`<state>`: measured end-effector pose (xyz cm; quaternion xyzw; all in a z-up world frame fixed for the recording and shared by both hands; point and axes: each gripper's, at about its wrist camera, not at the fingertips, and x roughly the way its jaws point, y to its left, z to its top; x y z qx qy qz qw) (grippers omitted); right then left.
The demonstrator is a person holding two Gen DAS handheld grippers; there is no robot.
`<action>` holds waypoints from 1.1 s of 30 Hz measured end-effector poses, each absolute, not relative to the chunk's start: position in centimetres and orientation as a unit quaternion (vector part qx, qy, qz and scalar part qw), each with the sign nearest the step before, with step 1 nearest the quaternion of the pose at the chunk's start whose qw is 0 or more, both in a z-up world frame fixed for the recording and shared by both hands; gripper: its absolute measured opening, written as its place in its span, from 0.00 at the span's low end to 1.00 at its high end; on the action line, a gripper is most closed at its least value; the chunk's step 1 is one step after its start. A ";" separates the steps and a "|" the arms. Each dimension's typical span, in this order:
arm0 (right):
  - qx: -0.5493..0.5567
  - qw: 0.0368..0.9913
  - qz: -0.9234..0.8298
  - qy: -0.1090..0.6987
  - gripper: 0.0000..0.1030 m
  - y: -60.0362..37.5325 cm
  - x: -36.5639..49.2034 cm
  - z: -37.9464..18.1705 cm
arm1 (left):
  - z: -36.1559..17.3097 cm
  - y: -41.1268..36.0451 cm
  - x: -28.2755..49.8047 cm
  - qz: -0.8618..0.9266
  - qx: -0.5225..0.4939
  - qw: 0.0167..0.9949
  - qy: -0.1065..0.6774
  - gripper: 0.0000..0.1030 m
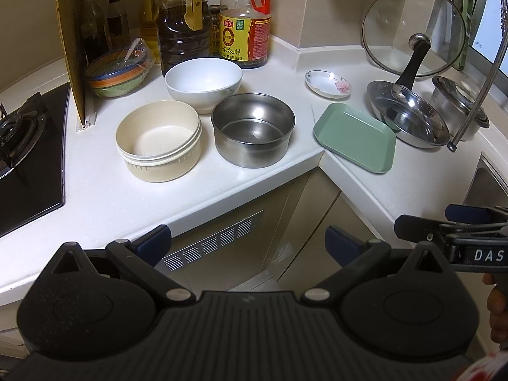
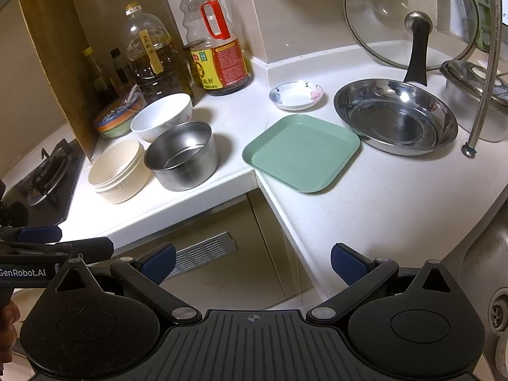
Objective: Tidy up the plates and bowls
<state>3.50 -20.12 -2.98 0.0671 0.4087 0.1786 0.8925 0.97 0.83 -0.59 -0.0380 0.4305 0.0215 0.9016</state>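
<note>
Both grippers hang released off the desk's [image 2: 397,197] front edge, the right gripper [image 2: 253,262] nearer the green plate [image 2: 301,154], which lies straight ahead, the bowls [image 1: 253,128] left of that plate facing the left gripper [image 1: 247,242].

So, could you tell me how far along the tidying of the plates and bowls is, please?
Nothing looks done yet. The white bowl, cream bowl and steel bowl stand separately; the green square plate, small flowered dish and steel pan lie unstacked. Nothing is in hand: the left gripper and right gripper are open and empty. All sorting remains.
</note>
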 end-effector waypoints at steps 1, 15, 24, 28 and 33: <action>0.067 0.892 0.179 0.409 1.00 -20.1 3.5 -3.0 | -0.6 0.8 1.0 0.022 -0.038 0.902 0.430 1.00; 0.065 0.891 0.185 0.409 1.00 -20.3 3.8 -2.9 | -0.4 0.7 1.2 0.024 -0.038 0.901 0.432 1.00; 0.064 0.889 0.192 0.411 1.00 -20.8 4.3 -3.0 | -0.6 0.0 1.6 0.030 -0.038 0.899 0.435 1.00; 0.064 0.887 0.196 0.413 1.00 -21.3 4.6 -3.1 | -0.6 -0.5 1.8 0.033 -0.039 0.898 0.437 1.00; 0.063 0.886 0.200 0.413 1.00 -21.7 4.7 -3.2 | -0.8 -1.3 2.0 0.038 -0.039 0.897 0.439 1.00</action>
